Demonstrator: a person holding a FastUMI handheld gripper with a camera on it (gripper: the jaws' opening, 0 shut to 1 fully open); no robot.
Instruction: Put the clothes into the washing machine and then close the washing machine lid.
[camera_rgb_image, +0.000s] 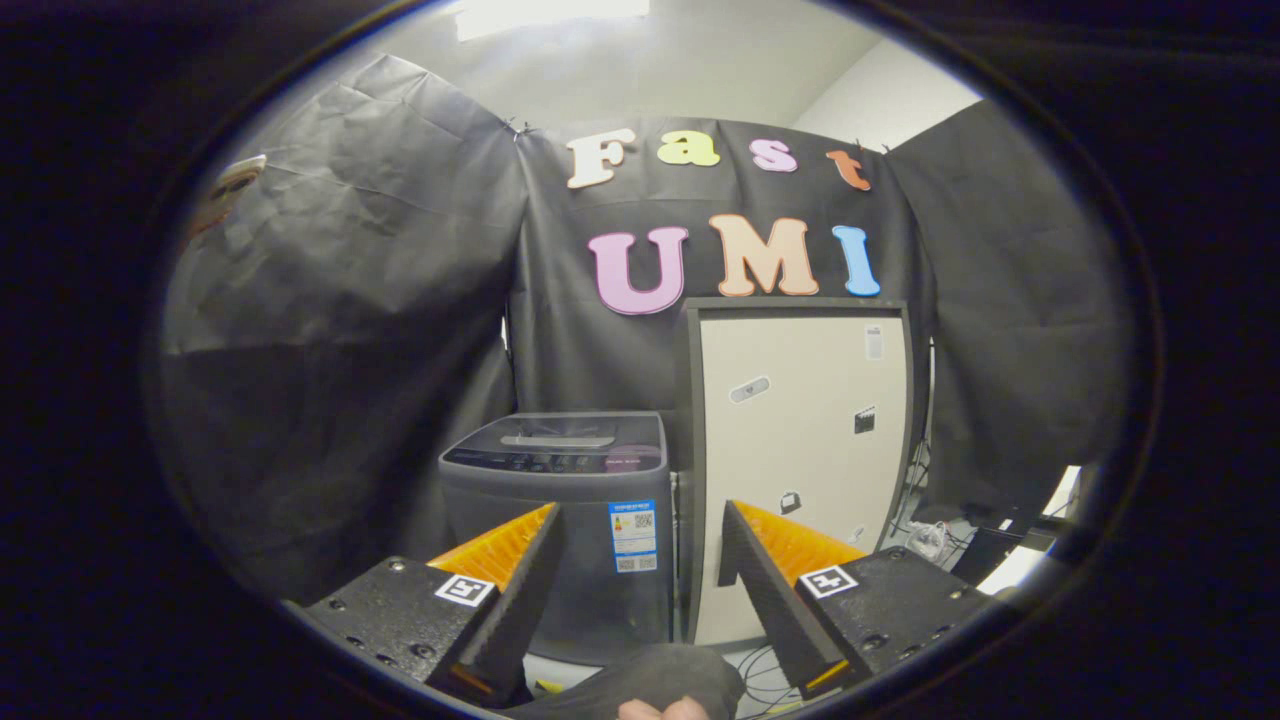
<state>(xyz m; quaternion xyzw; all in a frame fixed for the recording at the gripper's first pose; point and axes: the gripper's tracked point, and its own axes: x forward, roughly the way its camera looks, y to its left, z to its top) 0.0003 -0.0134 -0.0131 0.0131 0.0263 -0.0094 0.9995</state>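
A dark grey top-loading washing machine (580, 520) stands some way beyond my fingers, a little toward the left finger. Its lid (565, 435) lies flat and shut, with a control panel along the front. My gripper (640, 520) is open, with nothing between its fingers. Low down between the fingers shows a dark piece of cloth (650, 685), close to me, with a bit of a hand (665, 710) below it. I cannot tell whether this cloth is the laundry or a sleeve.
A tall beige cabinet (800, 460) with a dark frame stands right beside the washer, beyond the right finger. Black cloth walls close the booth behind and at both sides. Cables (760, 670) lie on the floor near the cabinet, and clutter sits at the far right.
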